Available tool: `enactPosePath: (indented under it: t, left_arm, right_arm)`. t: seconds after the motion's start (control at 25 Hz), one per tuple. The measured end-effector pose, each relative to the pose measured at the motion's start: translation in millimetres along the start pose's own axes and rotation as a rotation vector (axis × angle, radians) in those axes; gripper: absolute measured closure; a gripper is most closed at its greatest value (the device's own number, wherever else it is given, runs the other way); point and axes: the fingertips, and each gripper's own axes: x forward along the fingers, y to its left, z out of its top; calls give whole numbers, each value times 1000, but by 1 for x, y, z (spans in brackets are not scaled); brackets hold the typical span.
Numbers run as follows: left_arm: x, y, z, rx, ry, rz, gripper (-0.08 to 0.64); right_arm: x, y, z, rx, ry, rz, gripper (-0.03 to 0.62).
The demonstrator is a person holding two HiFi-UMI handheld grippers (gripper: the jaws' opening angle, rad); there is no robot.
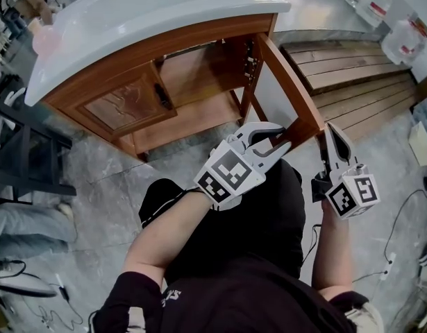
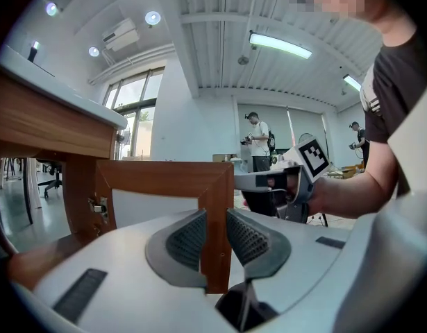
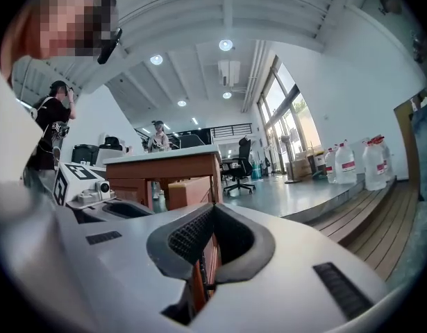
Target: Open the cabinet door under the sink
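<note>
The left gripper (image 2: 214,236) grasps the free edge of the swung-open cabinet door (image 2: 157,177) between its 2 pads, while the right gripper (image 3: 212,231), jaws clenched empty, sits just beside that edge.

Sink cabinet (image 1: 130,106) (wooden) on grey floor (image 1: 109,179)

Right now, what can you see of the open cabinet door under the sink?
The cabinet door is reddish-brown wood, a frame around a pale inner panel, hinged at the cabinet's right side. It stands swung wide open toward the person. The left gripper clamps its free edge; the shut right gripper sits by its outer face, contact unclear.
</note>
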Motion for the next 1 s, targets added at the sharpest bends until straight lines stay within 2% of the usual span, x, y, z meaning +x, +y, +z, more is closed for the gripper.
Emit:
enactPosePath:
  t: [0.24, 0.4, 0.48, 0.6, 0.76, 0.88, 1.0]
  left_arm:
    - [-20, 27, -11, -25, 26, 74, 474]
    - [-41, 48, -2, -28, 1, 136, 483]
    - [-53, 60, 1, -42, -4, 172, 488]
    - [-73, 76, -2, -70, 2, 224, 494]
    - [-97, 94, -7, -87, 19, 292, 497]
    - [-111, 101, -9, -87, 37, 329, 498]
    - [-122, 107, -13, -84, 49, 362, 499]
  right_arm:
    - [-9, 16, 29, -41, -46, -5, 578]
    - [-16, 25, 74, -114, -103, -62, 578]
    - [-12, 39, 98, -152, -118, -57, 578]
    - [0, 68, 122, -188, -132, -21, 578]
    - [18, 102, 125, -167, -132, 63, 578]
    - [31, 125, 115, -142, -109, 132, 578]
    - [47, 142, 83, -91, -63, 228, 578]
